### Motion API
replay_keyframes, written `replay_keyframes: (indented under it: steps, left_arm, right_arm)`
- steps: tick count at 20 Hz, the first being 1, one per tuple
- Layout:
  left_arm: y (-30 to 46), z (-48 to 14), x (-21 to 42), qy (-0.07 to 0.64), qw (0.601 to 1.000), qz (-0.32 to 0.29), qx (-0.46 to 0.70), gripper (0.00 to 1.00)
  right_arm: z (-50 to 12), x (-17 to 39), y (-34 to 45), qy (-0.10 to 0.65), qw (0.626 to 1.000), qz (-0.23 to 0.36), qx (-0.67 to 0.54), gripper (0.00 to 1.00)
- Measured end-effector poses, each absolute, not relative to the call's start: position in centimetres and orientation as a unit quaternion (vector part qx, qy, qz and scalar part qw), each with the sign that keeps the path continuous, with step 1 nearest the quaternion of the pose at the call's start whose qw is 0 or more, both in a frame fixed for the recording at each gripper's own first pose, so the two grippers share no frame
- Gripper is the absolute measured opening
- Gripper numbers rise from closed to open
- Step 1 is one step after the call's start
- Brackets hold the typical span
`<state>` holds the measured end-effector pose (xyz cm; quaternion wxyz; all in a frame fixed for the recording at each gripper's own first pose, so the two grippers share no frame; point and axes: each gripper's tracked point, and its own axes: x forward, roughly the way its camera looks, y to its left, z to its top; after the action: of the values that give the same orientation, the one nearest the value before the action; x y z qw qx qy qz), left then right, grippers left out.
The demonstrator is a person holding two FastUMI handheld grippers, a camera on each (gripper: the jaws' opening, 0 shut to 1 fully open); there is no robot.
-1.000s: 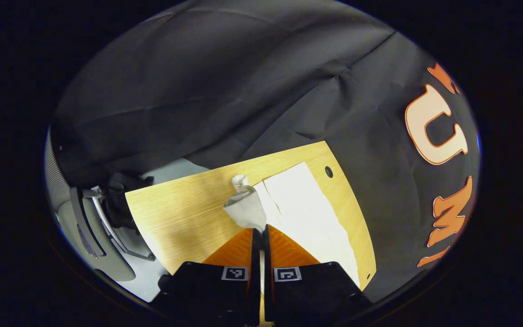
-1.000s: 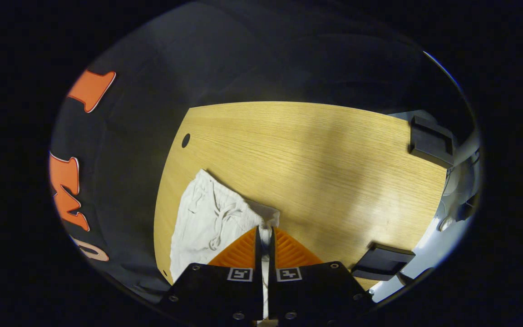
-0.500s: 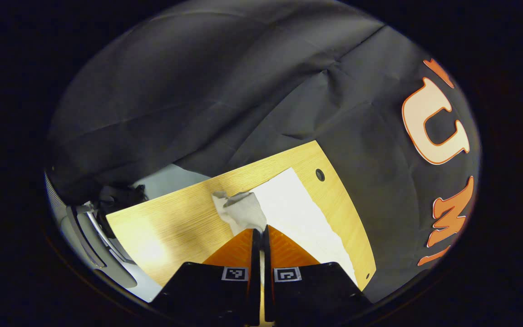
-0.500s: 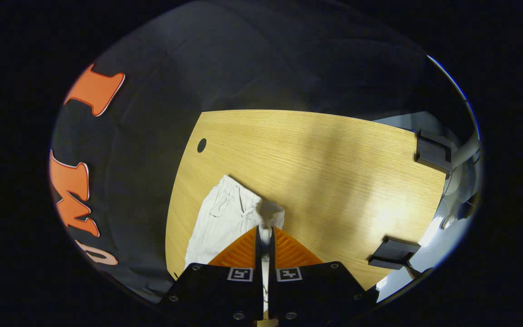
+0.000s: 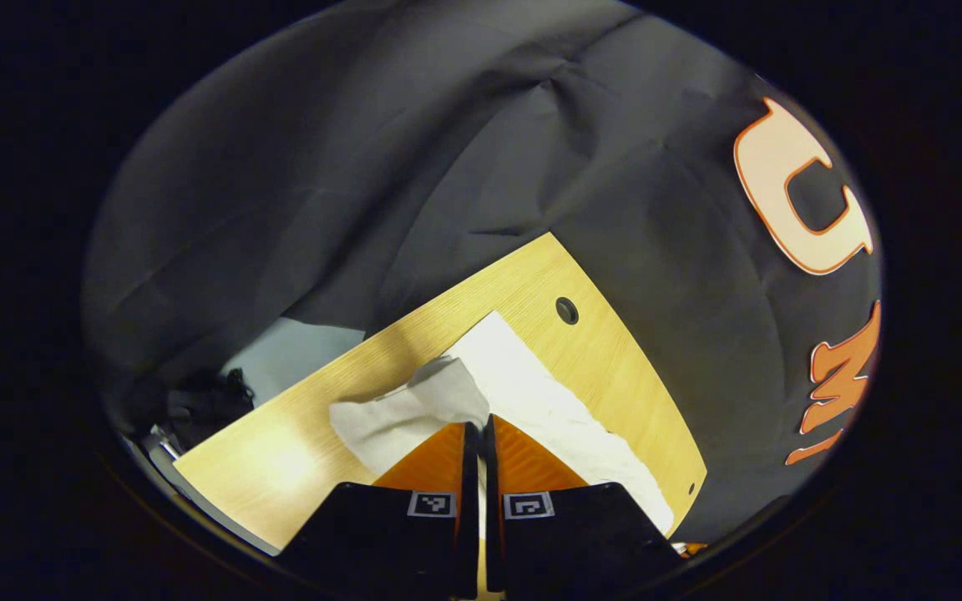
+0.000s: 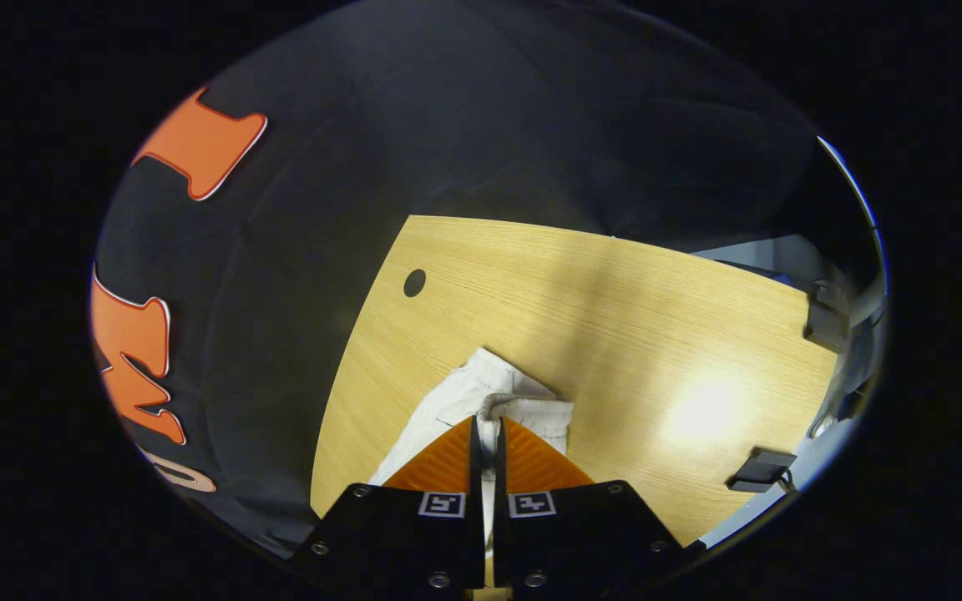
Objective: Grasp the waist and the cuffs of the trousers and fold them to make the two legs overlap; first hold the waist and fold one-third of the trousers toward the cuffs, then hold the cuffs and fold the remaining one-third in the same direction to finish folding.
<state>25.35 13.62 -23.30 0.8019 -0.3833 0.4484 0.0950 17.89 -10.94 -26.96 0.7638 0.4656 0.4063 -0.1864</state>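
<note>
White trousers [image 5: 548,401] lie along the right edge of the wooden table [image 5: 314,401]. In the left gripper view my left gripper [image 5: 478,424] is shut on a lifted end of the trousers, and the held cloth drapes off to the left of the fingertips. The right gripper view shows my right gripper [image 6: 487,420] shut on the gathered waist end of the trousers [image 6: 481,392], raised off the table [image 6: 615,334]. The part of the trousers between the two held ends is hidden under the grippers' bodies.
The black cloth wall [image 5: 381,167] stands close behind the table. A small round hole [image 5: 566,310] sits in the tabletop near its far right corner, hole [image 6: 414,282]. Black clamps [image 6: 761,482] grip the table's other edge. Pale floor [image 5: 289,367] shows beyond the left side.
Both grippers have lifted and carried their held ends across the trousers; the cloth in the left gripper now drapes leftward and the trousers look narrower. The waist has bunched under the right fingertips.
</note>
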Motion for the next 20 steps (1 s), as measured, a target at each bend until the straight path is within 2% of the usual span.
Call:
replay_keyframes:
  steps: [7, 11, 14, 15, 16, 18, 19, 20]
  left_arm:
    - [12.2, -24.9, 30.5, 0.506, 0.798, 0.048, -0.324, 0.07]
    - [11.8, -25.7, 32.5, 0.545, 0.774, 0.032, -0.32, 0.07]
    - [12.0, -26.5, 34.7, 0.536, 0.782, 0.035, -0.316, 0.07]
    - [11.9, -26.4, 34.9, 0.538, 0.784, 0.035, -0.307, 0.14]
    - [11.4, -26.3, 35.0, 0.535, 0.788, 0.031, -0.302, 0.17]
    - [11.0, -25.6, 35.5, 0.527, 0.801, 0.019, -0.283, 0.41]
    - [10.7, -25.3, 35.7, 0.516, 0.812, 0.015, -0.272, 0.52]
    - [10.2, -24.8, 35.7, 0.515, 0.816, 0.009, -0.262, 0.64]
  right_arm:
    - [-28.0, 25.8, -9.9, 0.415, 0.759, -0.184, 0.467, 0.05]
    - [-29.6, 29.6, -9.0, 0.422, 0.749, -0.173, 0.48, 0.05]
    - [-30.9, 32.1, -8.3, 0.41, 0.748, -0.161, 0.495, 0.05]
    - [-30.5, 32.8, -7.8, 0.407, 0.75, -0.153, 0.498, 0.07]
    - [-30.4, 32.8, -7.7, 0.407, 0.755, -0.148, 0.493, 0.1]
    - [-30.5, 32.3, -8.0, 0.406, 0.768, -0.144, 0.474, 0.18]
    - [-30.4, 32.2, -8.3, 0.406, 0.774, -0.142, 0.464, 0.27]
    - [-30.3, 31.9, -8.6, 0.409, 0.779, -0.142, 0.454, 0.32]
